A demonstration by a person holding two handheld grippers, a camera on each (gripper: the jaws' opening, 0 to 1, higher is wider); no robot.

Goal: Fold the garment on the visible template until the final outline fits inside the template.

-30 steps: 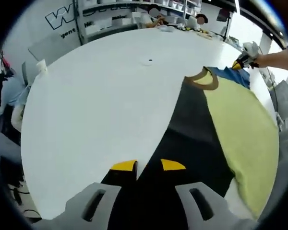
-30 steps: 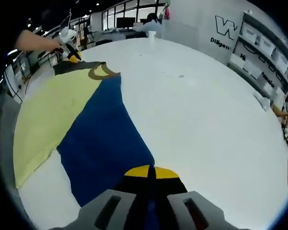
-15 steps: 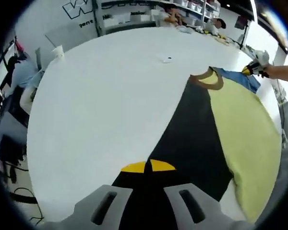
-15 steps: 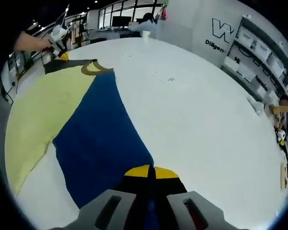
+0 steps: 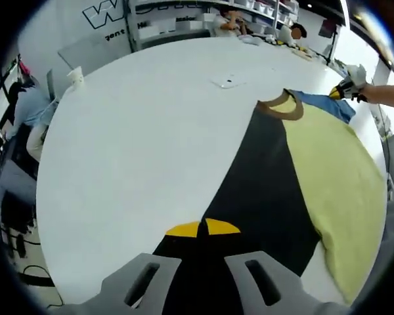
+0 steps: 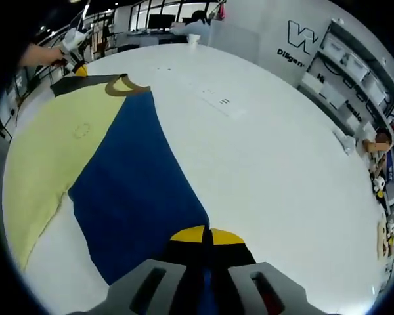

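Note:
The garment lies flat on the white table (image 5: 138,151): a yellow body (image 5: 335,177), a brown collar (image 5: 280,108), a black sleeve (image 5: 262,177) and a blue sleeve (image 6: 138,177). My left gripper (image 5: 202,228) is shut on the black sleeve's near end. My right gripper (image 6: 207,235) is shut on the blue sleeve's near end. In the left gripper view the right gripper (image 5: 345,88) shows far off by the blue cloth (image 5: 322,104). In the right gripper view the left gripper (image 6: 75,62) sits beyond the collar (image 6: 125,87) and yellow body (image 6: 52,151).
A white cup (image 5: 74,74) stands near the table's far left edge. Shelving (image 5: 171,26) and seated people (image 5: 233,16) line the far side. A small printed mark (image 6: 217,100) lies on the table. More shelves (image 6: 354,72) run along the right.
My left gripper's jaws, slightly apart a second ago, have come together on the black sleeve. The right gripper stays shut on the blue sleeve. Both views have shifted a little.

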